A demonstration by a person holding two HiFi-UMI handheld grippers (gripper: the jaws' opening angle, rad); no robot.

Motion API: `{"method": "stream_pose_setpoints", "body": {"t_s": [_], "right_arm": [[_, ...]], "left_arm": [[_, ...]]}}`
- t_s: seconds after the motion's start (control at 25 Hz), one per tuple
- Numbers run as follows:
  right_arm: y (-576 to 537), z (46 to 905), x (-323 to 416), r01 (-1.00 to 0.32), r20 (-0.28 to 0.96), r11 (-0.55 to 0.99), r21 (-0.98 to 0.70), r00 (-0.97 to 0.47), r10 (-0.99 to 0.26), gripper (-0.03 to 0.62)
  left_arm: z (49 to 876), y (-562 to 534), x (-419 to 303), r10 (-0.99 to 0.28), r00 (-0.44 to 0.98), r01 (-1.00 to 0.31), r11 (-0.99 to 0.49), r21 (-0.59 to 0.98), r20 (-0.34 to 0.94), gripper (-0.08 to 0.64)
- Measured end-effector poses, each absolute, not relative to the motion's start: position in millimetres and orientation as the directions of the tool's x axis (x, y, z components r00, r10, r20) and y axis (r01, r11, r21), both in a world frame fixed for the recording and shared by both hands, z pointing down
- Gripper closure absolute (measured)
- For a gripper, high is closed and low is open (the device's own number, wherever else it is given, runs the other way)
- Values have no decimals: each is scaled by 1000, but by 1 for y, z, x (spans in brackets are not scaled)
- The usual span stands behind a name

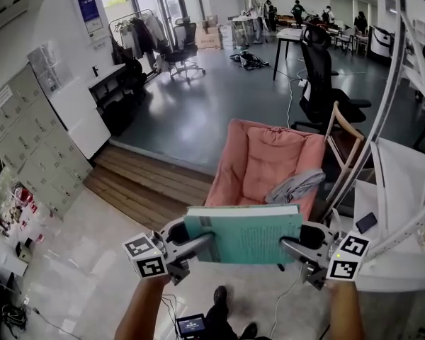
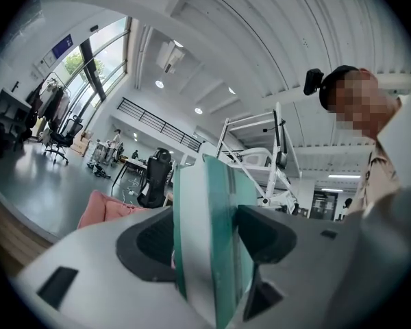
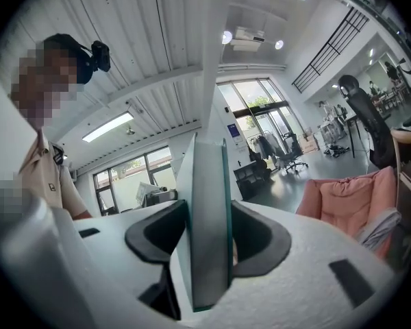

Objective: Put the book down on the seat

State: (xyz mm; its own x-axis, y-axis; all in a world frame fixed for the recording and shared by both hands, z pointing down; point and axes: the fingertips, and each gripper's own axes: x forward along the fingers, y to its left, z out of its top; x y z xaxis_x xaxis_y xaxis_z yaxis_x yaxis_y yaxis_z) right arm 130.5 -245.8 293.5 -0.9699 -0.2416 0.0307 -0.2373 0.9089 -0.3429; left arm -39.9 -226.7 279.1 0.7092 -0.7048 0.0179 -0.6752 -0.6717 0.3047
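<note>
The left gripper [image 1: 198,245] and right gripper [image 1: 295,246] each clamp their jaws on opposite ends of the teal book [image 1: 244,234], held flat near the pink seat [image 1: 258,165].

The thick teal book [image 1: 242,234] is lying flat in the air, cover up, with the left gripper [image 1: 204,244] and right gripper [image 1: 290,245] pinching its short ends. It is hanging on the near side of the pink cushioned seat [image 1: 258,161], not yet resting on it.
</note>
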Motion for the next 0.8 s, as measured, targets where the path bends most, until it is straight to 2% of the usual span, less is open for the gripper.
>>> {"method": "stream_pose_setpoints", "body": {"t_s": [0.8], "right_arm": [[-425,424,102,-420,174,773,-475,-906,-385,388]], "left_arm": [[418,-435,-69,-556,826,-532,-716,452,91,288]]}}
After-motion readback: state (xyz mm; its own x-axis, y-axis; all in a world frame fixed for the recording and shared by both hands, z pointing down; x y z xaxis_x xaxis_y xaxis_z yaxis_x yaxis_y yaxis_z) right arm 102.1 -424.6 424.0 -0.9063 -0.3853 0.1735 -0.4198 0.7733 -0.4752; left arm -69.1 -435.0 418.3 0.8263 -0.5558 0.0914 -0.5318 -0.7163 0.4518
